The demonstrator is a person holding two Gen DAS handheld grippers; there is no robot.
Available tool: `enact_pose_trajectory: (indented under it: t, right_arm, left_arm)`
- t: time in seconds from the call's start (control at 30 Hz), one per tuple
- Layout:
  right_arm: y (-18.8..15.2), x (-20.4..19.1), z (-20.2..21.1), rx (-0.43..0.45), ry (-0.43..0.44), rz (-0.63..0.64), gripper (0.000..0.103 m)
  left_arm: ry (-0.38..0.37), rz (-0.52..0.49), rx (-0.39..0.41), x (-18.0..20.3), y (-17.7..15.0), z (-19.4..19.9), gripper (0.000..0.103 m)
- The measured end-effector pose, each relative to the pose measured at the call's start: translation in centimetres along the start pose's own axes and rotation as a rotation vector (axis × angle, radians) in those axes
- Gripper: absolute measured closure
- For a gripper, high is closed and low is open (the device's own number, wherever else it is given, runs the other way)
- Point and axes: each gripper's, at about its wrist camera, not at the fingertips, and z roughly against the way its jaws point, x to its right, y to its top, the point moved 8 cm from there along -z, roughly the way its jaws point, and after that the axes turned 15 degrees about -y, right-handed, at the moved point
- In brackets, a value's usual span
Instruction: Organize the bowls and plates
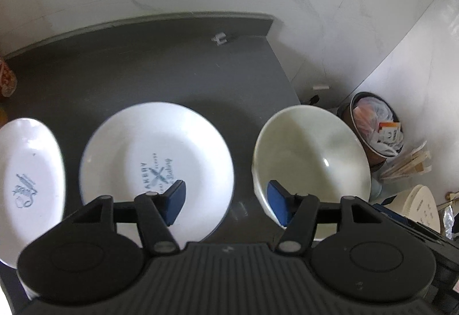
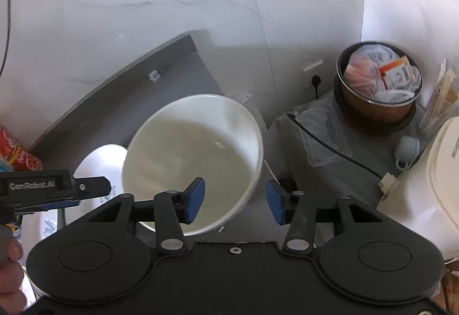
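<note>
A white plate with blue "Bakery" print [image 1: 156, 160] lies in the middle of the dark grey table [image 1: 143, 71]. A second printed plate [image 1: 28, 171] lies to its left. A cream bowl [image 1: 312, 154] sits near the table's right edge. My left gripper [image 1: 226, 201] is open, one blue pad over the middle plate and the other at the bowl's near-left rim. In the right wrist view my right gripper [image 2: 235, 201] is open astride the near-right rim of the bowl [image 2: 195, 154], left pad inside and right pad outside. Nothing is held.
Off the table's right edge stand a round bin full of rubbish [image 2: 378, 80], a clear plastic box [image 2: 324, 134], a black cable [image 2: 344, 156] and a white appliance [image 2: 444, 171]. A red packet [image 2: 17, 154] lies at the far left. A hand [image 2: 11, 272] holds the left tool.
</note>
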Motion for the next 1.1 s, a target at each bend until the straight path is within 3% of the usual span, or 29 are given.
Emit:
enact_pose_trajectory:
  t: [0.4, 0.5, 0.6, 0.93, 1.1]
  right_arm:
    - [0.0, 0.4, -2.7, -0.065, 0.019, 0.009, 0.075]
    - [-0.1, 0.2, -2.8, -0.062, 0.043, 0.018, 0.083]
    - [0.0, 0.1, -2.8, -0.048, 0.038, 0.032, 0.083]
    - [0.4, 0.1, -0.5, 0.011, 0.068, 0.034, 0.083]
    - [0.4, -1.0, 1.5, 0.049, 0.087, 0.040, 0.083]
  left_arm:
    - [-0.028, 0.102, -0.038, -0.2, 0.5, -4.0, 0.079]
    - [-0.046, 0.125, -0.042, -0.1, 0.4, -4.4, 0.086]
    - [-0.064, 0.131, -0.043, 0.3, 0.4, -4.6, 0.095]
    - [-0.083, 0.113, -0.008, 0.7, 0.6, -2.6, 0.097]
    - [-0.078, 0.081, 0.052, 0.7, 0.8, 0.4, 0.098]
